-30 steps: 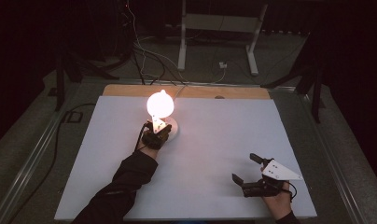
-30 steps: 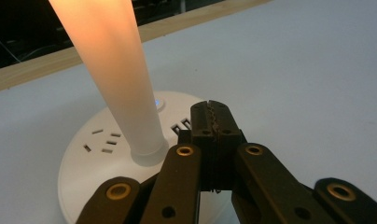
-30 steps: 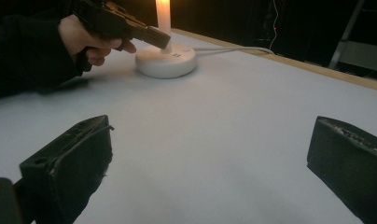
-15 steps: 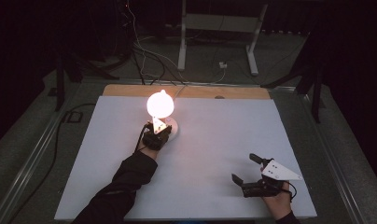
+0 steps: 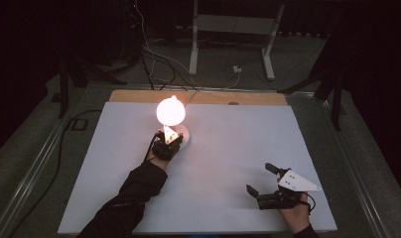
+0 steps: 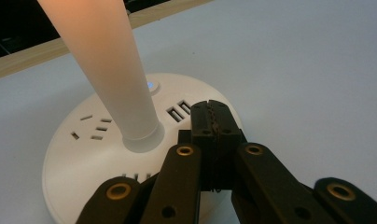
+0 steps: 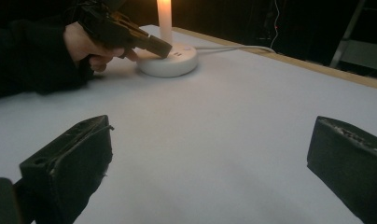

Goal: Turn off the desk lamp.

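Observation:
A lit bulb [image 5: 170, 111] glows warm white above a round white power base [image 6: 84, 144] with sockets, USB ports and a small blue light. Its pale stem [image 6: 113, 70] rises from the base's middle. My left gripper [image 6: 210, 119] is shut, its joined tips resting on the base's top beside the USB ports, nothing between them. In the high view that left gripper [image 5: 169, 140] sits just in front of the bulb. My right gripper [image 5: 262, 179] lies on the white board near the front right, jaws wide open and empty. From the right gripper view, the left gripper [image 7: 162, 49] touches the base [image 7: 170, 63].
The white board [image 5: 228, 148] lies on a wooden table whose edge [image 5: 198, 97] shows at the back. A white cable [image 7: 233, 47] runs from the base toward the back. Dark floor with cables and a white stand [image 5: 233, 29] lies beyond.

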{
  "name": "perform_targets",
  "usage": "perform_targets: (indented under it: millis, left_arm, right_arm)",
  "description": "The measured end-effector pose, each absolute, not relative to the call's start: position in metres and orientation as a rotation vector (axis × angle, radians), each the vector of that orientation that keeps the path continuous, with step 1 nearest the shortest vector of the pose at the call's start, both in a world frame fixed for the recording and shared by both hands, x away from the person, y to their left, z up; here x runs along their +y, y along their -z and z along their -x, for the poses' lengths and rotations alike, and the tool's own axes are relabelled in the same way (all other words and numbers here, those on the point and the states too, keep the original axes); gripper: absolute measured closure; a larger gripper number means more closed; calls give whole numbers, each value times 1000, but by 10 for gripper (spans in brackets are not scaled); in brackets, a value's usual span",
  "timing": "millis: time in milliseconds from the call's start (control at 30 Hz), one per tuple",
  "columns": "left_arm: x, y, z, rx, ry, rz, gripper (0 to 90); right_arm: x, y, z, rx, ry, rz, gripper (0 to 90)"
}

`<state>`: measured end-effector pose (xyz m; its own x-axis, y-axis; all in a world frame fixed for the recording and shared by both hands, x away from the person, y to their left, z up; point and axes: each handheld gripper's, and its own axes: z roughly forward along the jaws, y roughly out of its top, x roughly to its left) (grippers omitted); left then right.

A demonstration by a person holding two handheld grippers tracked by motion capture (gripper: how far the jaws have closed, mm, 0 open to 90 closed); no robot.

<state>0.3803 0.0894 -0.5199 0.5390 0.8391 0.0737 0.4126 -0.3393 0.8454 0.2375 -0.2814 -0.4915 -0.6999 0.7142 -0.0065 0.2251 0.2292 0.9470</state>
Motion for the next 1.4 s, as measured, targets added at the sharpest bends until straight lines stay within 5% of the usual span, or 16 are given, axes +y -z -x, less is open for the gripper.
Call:
perform_targets:
  millis: [667,1400]
  left_arm:
    - [91,492,-375,989,-644,-1874,900]
    - [94,504,-380,1008,-644,-1909,900]
  right_arm:
    - [-282,491,-237,2064,-1483,-862,0]
    - [-282,491,-238,2067,-1482,-864,0]
